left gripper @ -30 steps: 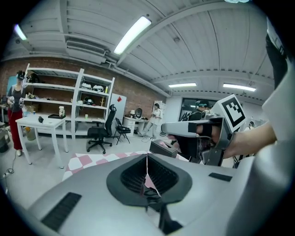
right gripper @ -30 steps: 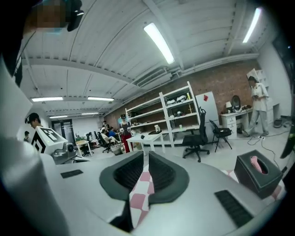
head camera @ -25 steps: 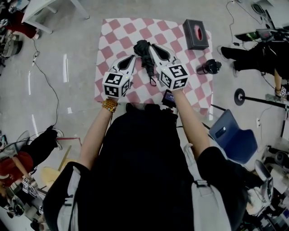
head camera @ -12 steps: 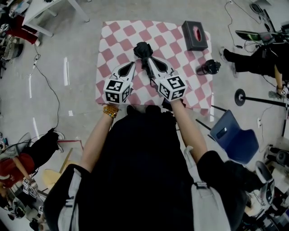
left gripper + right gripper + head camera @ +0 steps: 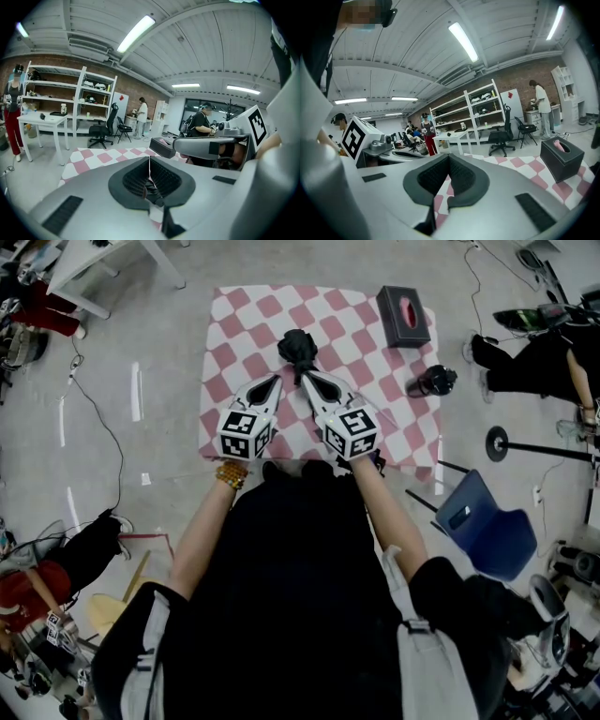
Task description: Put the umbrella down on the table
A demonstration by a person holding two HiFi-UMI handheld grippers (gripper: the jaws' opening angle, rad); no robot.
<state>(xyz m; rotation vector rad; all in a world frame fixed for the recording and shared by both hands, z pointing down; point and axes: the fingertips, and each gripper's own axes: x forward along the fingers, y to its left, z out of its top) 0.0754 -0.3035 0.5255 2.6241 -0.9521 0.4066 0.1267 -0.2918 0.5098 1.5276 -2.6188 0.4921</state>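
1. Over the near half of the table [image 5: 246,315], the person's two bare forearms reach forward side by side. There is a beaded bracelet [image 5: 228,474] on the left wrist.
2. The left gripper [image 5: 276,380] points ahead and a little downward, its tips angled in toward the other gripper. Its jaws are pressed together, the pads meeting along a thin seam. A dark bit of the umbrella [image 5: 298,346] shows through the gap under the pads, and I see nothing pinched there.
3. The right gripper [image 5: 307,378] lies almost level, its tips just beside the left one's. Its jaws are closed too, with nothing between them, and only the checked cloth shows below.
4. The umbrella is black and folded. It lies on the cloth near the table's middle, just beyond both sets of tips.
5. A pink-and-white checked cloth covers the table. A black tissue box [image 5: 404,315] stands at its far right corner, well apart from the umbrella.
6. The room has a grey floor [image 5: 159,362] with trailing cables and a blue chair [image 5: 487,531] to the person's right. White shelving [image 5: 70,93] stands against a brick wall, and strip lights [image 5: 464,42] run along the ceiling.
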